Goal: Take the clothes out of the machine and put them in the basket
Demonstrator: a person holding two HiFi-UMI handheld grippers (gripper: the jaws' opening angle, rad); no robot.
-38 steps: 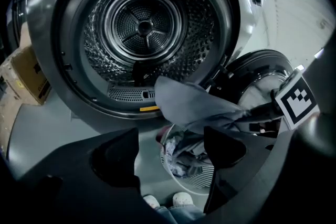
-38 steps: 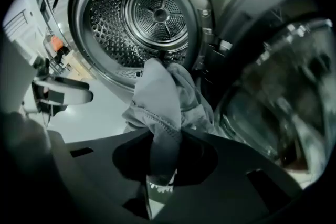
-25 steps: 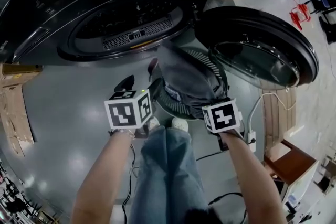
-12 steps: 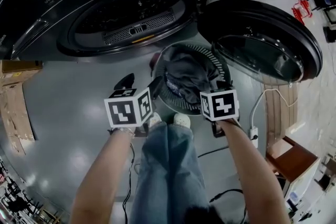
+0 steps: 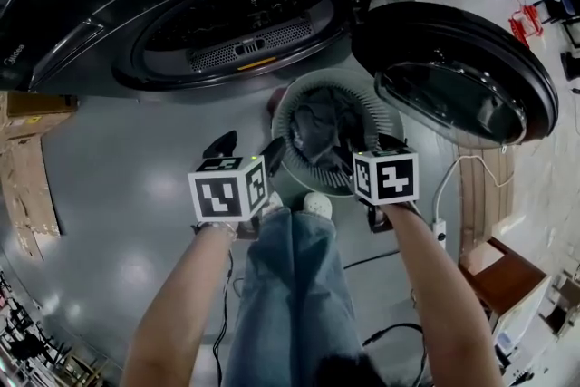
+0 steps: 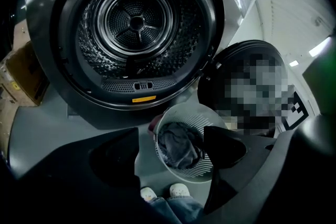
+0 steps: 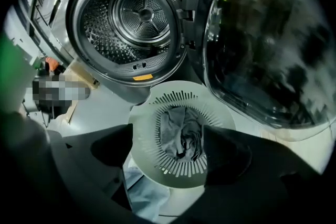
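A dark front-loading machine fills the top of the head view, and its drum (image 5: 240, 18) (image 6: 136, 23) (image 7: 131, 18) looks empty. Its round door (image 5: 453, 72) (image 7: 268, 44) hangs open to the right. On the floor below the opening stands a white slatted basket (image 5: 385, 118) (image 6: 207, 126) (image 7: 144, 123) with grey clothes (image 5: 322, 127) (image 6: 178, 144) (image 7: 181, 136) heaped inside. My left gripper (image 5: 246, 148) (image 6: 170, 147) hovers open at the basket's left, gripping nothing. Over the basket's near right rim, my right gripper (image 5: 367, 149) (image 7: 165, 147) has its jaws opening, with nothing between them.
My legs and white shoes (image 5: 313, 206) stand just behind the basket. Cardboard boxes (image 5: 27, 149) lie at the left. A cable and power strip (image 5: 439, 236) and a wooden piece (image 5: 498, 276) sit on the floor at the right.
The grey garment that hung from my right gripper has dropped into the basket, and that gripper's jaws have spread apart. The left gripper has barely shifted.
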